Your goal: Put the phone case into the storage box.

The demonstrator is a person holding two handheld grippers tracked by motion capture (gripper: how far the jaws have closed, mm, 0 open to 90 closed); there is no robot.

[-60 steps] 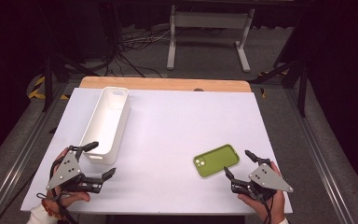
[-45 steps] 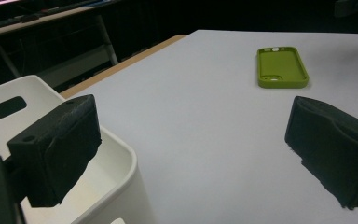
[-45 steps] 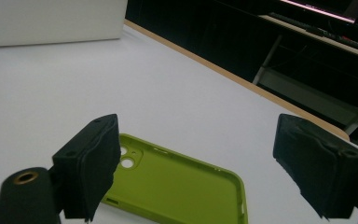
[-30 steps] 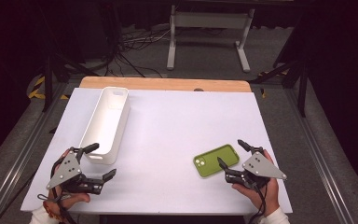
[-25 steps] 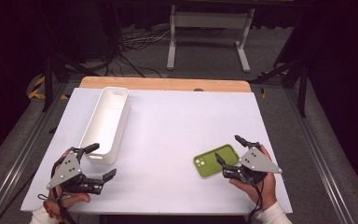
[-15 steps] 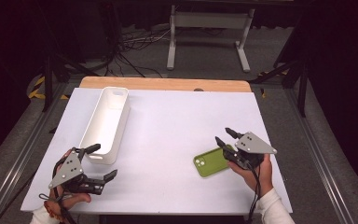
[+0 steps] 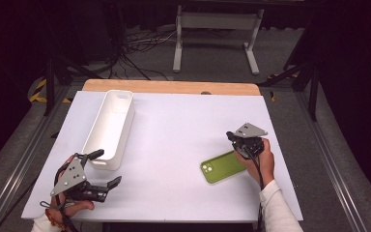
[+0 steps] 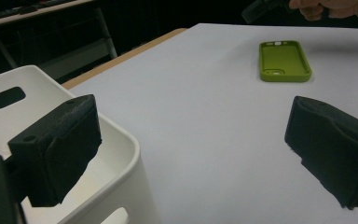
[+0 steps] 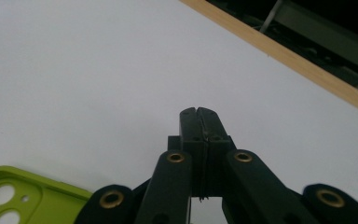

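Lying flat near the table's (image 7: 174, 116) right near corner, the green phone case (image 7: 223, 167), long axis slanting from near-left to far-right. Hovering just beside its far-right end, the right gripper (image 7: 235, 138), jaws having just been closing, now pressed together on nothing. Resting well apart at left by the white bin (image 7: 107, 129), the left gripper (image 7: 102, 169), jaws spread wide, empty.

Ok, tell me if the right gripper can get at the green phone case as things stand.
Probably yes. The right gripper hangs just past the far end of the green phone case, and nothing lies between them on the white table. But its jaws have just closed on nothing, so they would have to open first.
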